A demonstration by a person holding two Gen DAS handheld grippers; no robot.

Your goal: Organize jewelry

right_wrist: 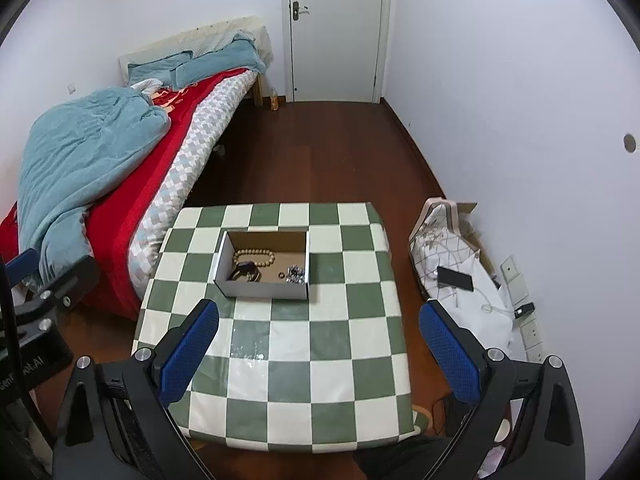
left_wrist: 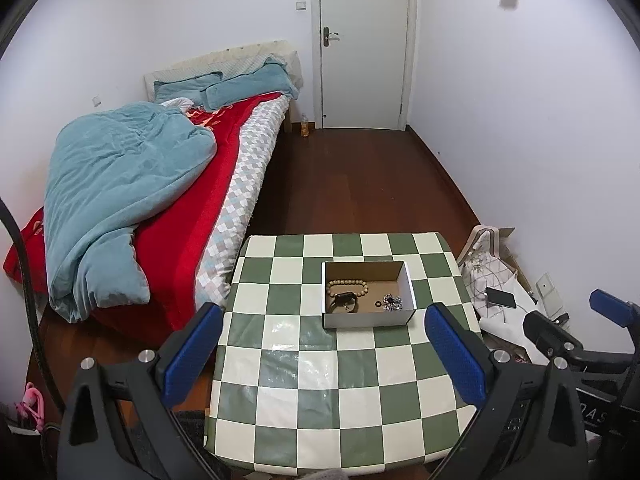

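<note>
Green-and-white checks cover one low table [left_wrist: 280, 380], which stands on a dark wooden floor [left_wrist: 360, 184] beside one bed [left_wrist: 248, 168] with a red sheet and a rumpled blue duvet [left_wrist: 120, 184]; one white door [left_wrist: 362, 40] is shut at the far wall. On the table's far half sits one open cardboard box [left_wrist: 366, 318], and all the jewelry lies inside it: one loop of pale wooden beads [left_wrist: 347, 283], one dark bracelet [left_wrist: 344, 302] just in front of the beads and overlapping them, one small dark ring [left_wrist: 378, 304], and one sparkling cluster [left_wrist: 392, 302] near the box's right wall whose pieces are too small to count. Right of the table, one dark phone [left_wrist: 501, 297] rests on a heap of white cloth [left_wrist: 490, 280]. The left gripper [left_wrist: 326, 360] hangs above the table's near half with its two blue pads spread wide and nothing between them. The right gripper [right_wrist: 320, 354] hovers likewise, spread wide and empty, well apart from the box.
</note>
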